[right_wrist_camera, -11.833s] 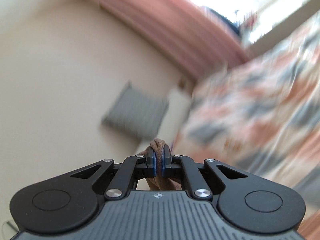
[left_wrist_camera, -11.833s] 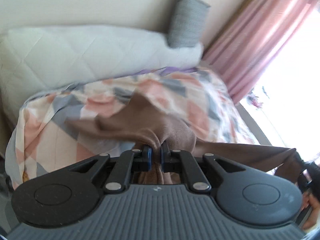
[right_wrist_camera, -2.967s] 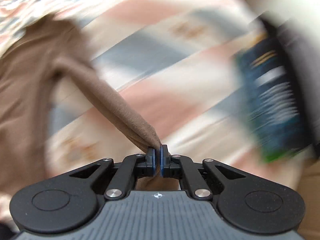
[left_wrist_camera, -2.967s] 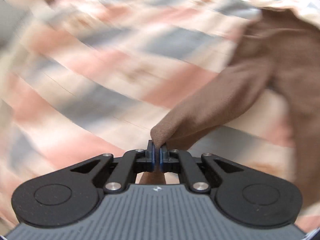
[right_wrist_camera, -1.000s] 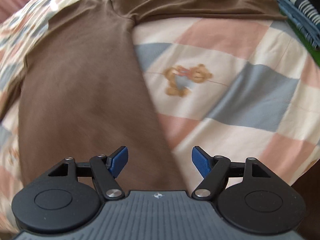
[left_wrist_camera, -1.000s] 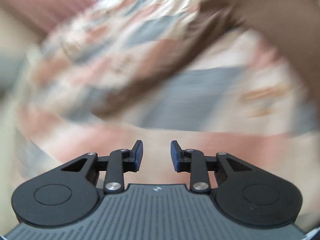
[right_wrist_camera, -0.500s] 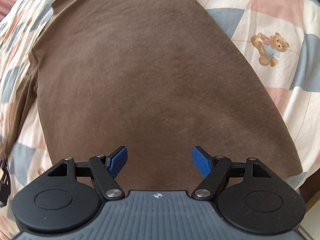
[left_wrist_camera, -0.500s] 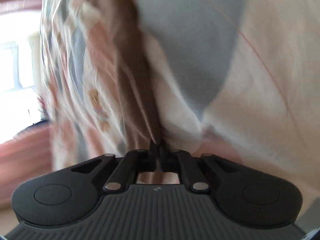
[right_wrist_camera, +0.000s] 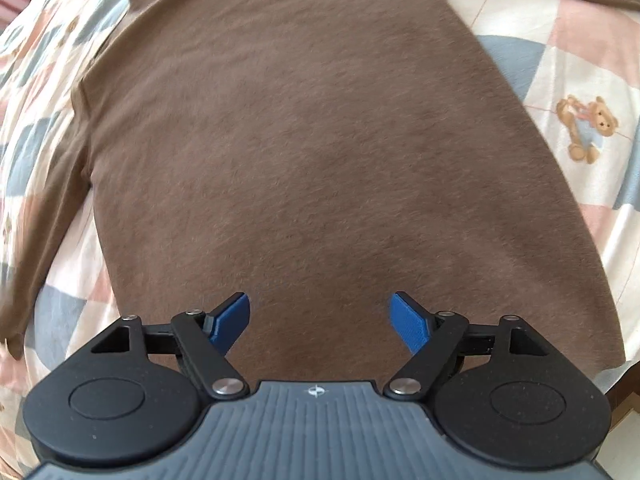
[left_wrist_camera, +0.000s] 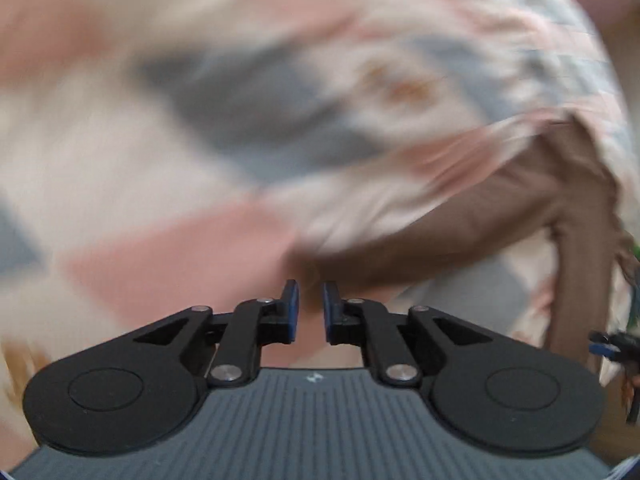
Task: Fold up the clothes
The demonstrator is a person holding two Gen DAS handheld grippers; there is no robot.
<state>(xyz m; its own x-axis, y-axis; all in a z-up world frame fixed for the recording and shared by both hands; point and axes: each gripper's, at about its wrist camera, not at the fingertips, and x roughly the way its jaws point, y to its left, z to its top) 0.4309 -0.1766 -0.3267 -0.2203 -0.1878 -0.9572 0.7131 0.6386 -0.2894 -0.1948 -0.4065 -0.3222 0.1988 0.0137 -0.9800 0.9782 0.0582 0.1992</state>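
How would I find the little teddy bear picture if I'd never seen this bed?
Look at the checked quilt of pink, blue and cream squares. Right of the brown shirt spread on it, one cream square holds the teddy bear. The squares around it are plain.

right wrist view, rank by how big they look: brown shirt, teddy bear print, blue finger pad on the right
1. brown shirt, by far the largest, filling most of the view
2. teddy bear print and blue finger pad: they look alike in size, and the pad sits much nearer the camera, so no ranking
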